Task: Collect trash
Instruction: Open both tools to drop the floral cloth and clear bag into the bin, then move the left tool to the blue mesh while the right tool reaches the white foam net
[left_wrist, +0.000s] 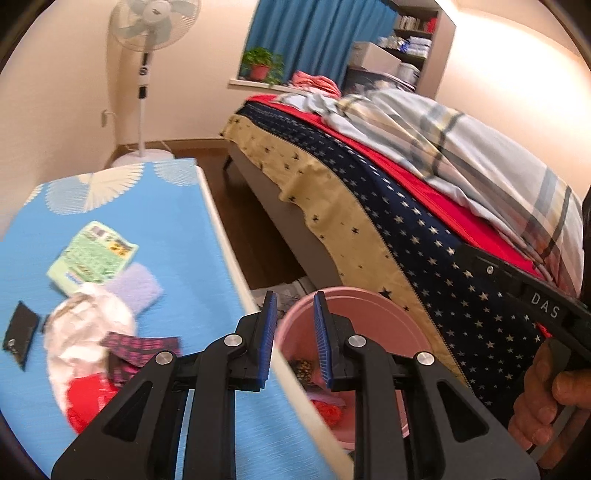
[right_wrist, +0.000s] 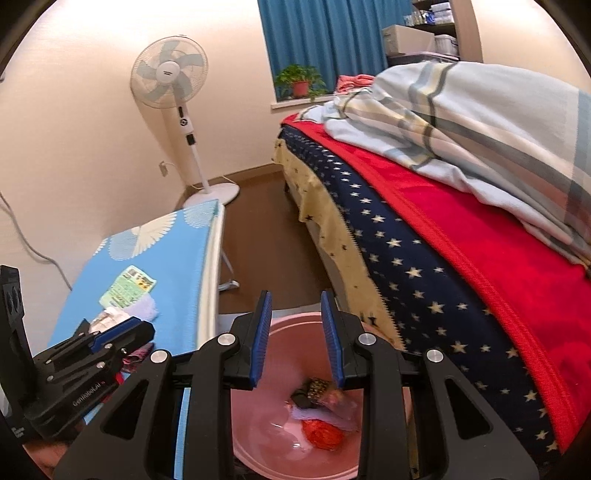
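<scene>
A pink bin (right_wrist: 277, 417) stands on the floor between the table and the bed, with wrappers and a red scrap (right_wrist: 323, 434) inside; it also shows in the left wrist view (left_wrist: 369, 321). On the blue table (left_wrist: 177, 229) lie a green packet (left_wrist: 92, 254), a lilac fuzzy piece (left_wrist: 136, 288), a white crumpled bag (left_wrist: 88, 328), a red piece (left_wrist: 86, 402), a plaid wrapper (left_wrist: 140, 347) and a black item (left_wrist: 20, 332). My left gripper (left_wrist: 294, 339) is open and empty over the table's right edge. My right gripper (right_wrist: 296, 338) is open and empty above the bin.
A bed (left_wrist: 424, 206) with starred, red and plaid blankets fills the right side. A standing fan (right_wrist: 173, 85) is by the far wall. A potted plant (right_wrist: 299, 83) sits on the sill before blue curtains. Brown floor (right_wrist: 266, 229) runs between table and bed.
</scene>
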